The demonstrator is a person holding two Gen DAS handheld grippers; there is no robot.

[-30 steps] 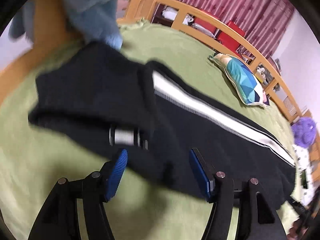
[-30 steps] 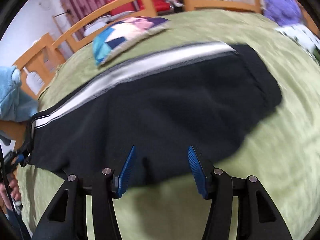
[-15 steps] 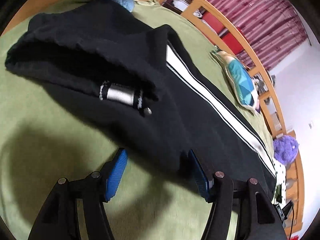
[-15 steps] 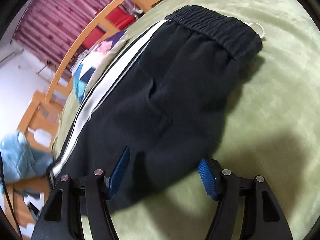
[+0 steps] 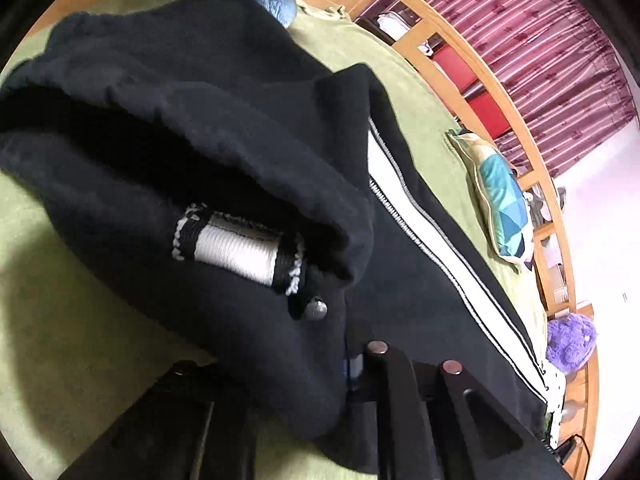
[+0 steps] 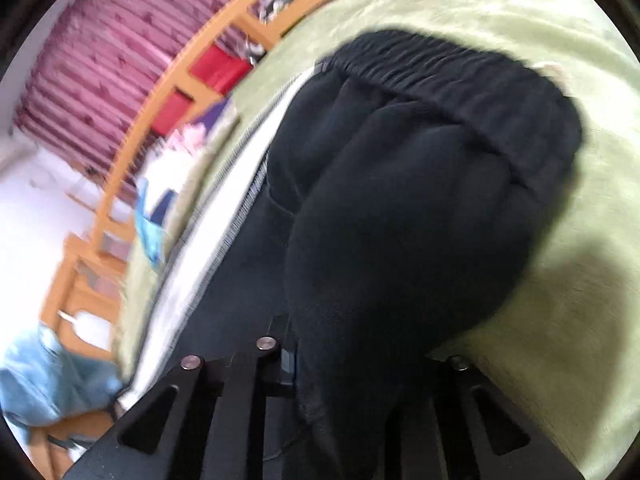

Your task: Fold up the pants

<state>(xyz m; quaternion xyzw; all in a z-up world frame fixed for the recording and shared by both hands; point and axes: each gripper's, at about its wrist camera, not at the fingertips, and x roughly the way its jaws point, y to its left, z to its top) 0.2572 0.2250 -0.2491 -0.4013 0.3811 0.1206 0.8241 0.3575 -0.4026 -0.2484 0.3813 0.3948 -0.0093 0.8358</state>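
Fingers of both the left gripper [image 5: 320, 372] and right gripper [image 6: 344, 360] are closing, pinching the black pants [image 5: 224, 128] on the green bed [image 5: 48, 320].

Wrist fisheyes, angled down, close (both showing pants [image 5: 400, 280])

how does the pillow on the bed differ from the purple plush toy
The pillow is flat and angular, patterned in blue, teal and cream patches; the purple plush toy is rounded, fuzzy and one solid colour. The pillow lies beside the white stripe of the black pants, midway along the wooden rail; the toy sits further along, past the pillow. Both rest near the green bedcover's far edge.
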